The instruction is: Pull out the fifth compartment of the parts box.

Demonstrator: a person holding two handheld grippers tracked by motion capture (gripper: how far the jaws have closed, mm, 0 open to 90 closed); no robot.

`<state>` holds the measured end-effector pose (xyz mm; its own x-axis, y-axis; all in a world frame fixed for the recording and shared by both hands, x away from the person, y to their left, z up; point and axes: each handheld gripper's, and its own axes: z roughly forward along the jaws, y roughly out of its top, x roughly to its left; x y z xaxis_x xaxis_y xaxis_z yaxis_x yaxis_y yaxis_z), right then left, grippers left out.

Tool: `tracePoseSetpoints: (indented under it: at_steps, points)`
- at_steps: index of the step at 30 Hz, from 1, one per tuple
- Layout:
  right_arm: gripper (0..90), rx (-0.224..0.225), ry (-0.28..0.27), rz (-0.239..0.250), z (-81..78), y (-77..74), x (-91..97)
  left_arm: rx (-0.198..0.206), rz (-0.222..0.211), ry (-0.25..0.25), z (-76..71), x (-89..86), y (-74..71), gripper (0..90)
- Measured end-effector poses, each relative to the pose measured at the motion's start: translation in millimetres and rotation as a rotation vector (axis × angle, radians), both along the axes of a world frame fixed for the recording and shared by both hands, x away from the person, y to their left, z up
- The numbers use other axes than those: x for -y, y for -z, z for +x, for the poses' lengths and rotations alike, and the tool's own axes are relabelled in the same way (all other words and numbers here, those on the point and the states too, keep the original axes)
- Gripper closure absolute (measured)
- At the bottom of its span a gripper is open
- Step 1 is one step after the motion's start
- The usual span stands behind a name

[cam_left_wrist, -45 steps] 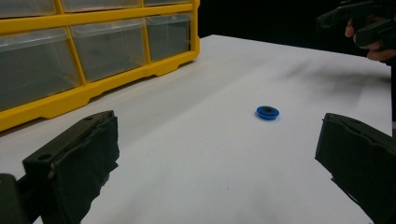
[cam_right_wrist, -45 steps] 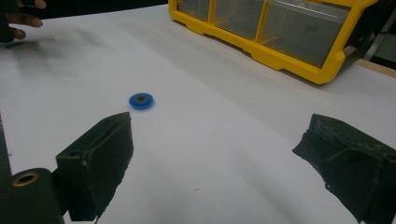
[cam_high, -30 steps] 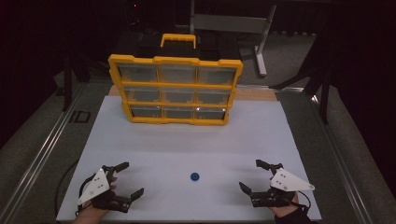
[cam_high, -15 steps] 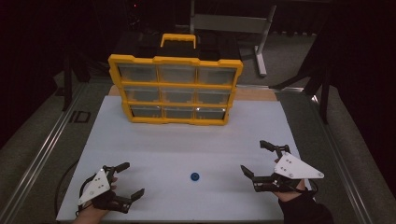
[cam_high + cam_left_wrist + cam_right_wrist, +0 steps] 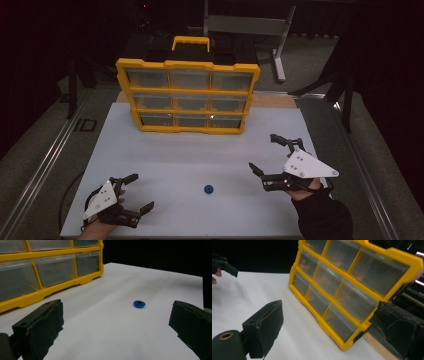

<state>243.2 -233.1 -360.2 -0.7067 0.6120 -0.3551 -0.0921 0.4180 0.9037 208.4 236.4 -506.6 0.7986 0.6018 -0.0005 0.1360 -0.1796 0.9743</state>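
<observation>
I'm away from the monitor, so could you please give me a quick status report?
Left gripper and right gripper open, empty. Blue disc lies flat on the mat between them, untouched. Nothing in the way.

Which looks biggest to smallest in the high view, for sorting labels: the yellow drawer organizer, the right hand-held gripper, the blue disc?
1. Yellow drawer organizer, by far the largest.
2. Right hand-held gripper, nearer the camera, yet clearly smaller.
3. Blue disc, tiny.

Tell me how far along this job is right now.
Nothing looks done: the small blue round disc lies loose on the white tabletop, and the yellow drawer organizer has every drawer shut. Left gripper and right gripper are open, empty. Picking up and stowing remain.
</observation>
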Motion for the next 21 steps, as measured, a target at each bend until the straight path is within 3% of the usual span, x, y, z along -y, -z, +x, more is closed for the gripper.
tracePoseSetpoints:
  at_steps: [15,21]
  points:
    - [8.7,0.107,-0.055,-0.065,18.2,-37.4,-33.8,0.004,0.003,0.004,-0.3,1.0,-0.2,0.0]
    - [8.7,0.125,-0.078,-0.071,27.3,-46.4,-46.8,0.007,0.004,0.007,-0.4,0.9,-0.1,0.0]
